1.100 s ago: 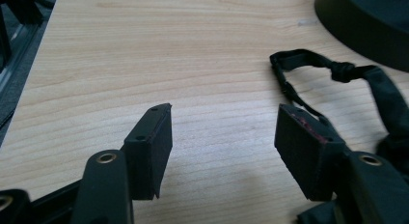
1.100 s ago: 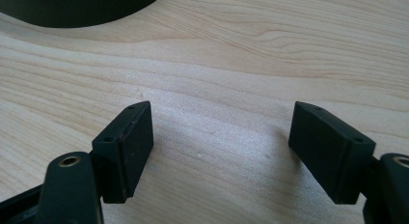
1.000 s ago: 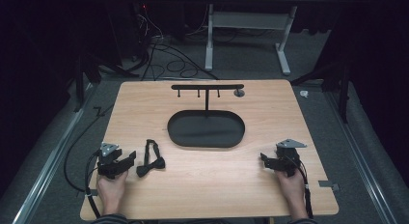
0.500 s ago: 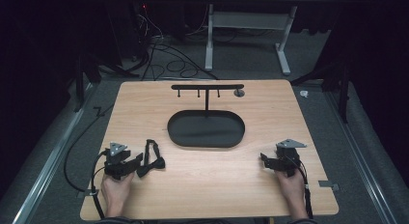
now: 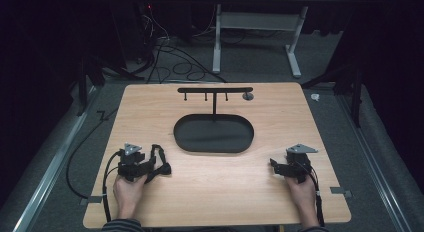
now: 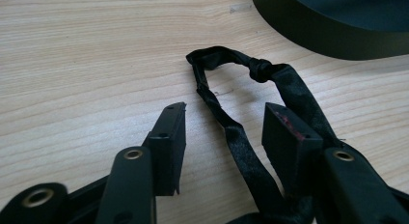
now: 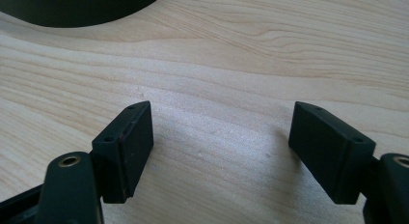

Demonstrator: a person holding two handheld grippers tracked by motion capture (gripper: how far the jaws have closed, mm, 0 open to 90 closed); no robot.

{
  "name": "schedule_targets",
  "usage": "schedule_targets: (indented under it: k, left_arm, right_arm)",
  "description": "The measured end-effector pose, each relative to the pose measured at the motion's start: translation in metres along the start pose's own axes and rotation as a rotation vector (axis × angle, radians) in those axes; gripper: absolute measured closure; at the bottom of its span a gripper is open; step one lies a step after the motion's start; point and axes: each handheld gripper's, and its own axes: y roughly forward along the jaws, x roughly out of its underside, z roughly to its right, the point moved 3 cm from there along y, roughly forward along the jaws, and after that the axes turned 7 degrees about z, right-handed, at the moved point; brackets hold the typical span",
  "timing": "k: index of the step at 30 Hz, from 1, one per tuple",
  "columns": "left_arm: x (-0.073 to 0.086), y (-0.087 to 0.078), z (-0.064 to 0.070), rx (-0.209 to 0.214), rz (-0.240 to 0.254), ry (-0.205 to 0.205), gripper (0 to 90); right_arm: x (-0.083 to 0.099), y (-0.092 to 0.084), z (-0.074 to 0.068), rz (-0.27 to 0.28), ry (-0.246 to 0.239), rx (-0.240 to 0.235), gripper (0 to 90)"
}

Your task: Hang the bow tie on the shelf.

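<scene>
Where high view blurs it, knotted strap (image 6: 251, 69) btwn left tool (image 6: 224, 132) jaws

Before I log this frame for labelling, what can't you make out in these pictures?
- Black strap: its near end runs off the bottom edge of the left gripper view, behind the left claw.
- Oval black tray: cut off by the top edge there, inside unseen.
- Hooks on the T-shaped stand: too small in the high view.
- Right claw: open over bare table.
</scene>
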Motion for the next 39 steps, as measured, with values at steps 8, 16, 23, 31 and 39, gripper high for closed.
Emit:
schedule_targets:
  k: [8, 16, 23, 31, 39]
  left_arm:
    - [0.004, 0.010, 0.001, -0.011, -0.039, 0.027, 71.4]
    - [0.002, 0.009, 0.004, -0.002, -0.026, 0.058, 89.1]
    - [-0.008, -0.001, 0.009, 0.019, 0.015, 0.076, 89.4]
    - [-0.029, -0.024, 0.026, 0.058, 0.094, 0.135, 89.4]
    - [-0.047, -0.042, 0.043, 0.093, 0.155, 0.188, 89.4]
  right_arm:
    - [0.000, 0.000, 0.000, 0.000, -0.001, -0.002, 24.6]
    - [0.000, 0.000, 0.000, -0.001, -0.002, -0.003, 24.4]
    - [0.000, 0.000, 0.000, -0.001, -0.002, -0.005, 24.2]
    - [0.000, 0.000, 0.000, -0.002, -0.002, -0.004, 24.1]
    - [0.000, 0.000, -0.001, -0.002, -0.003, -0.005, 24.1]
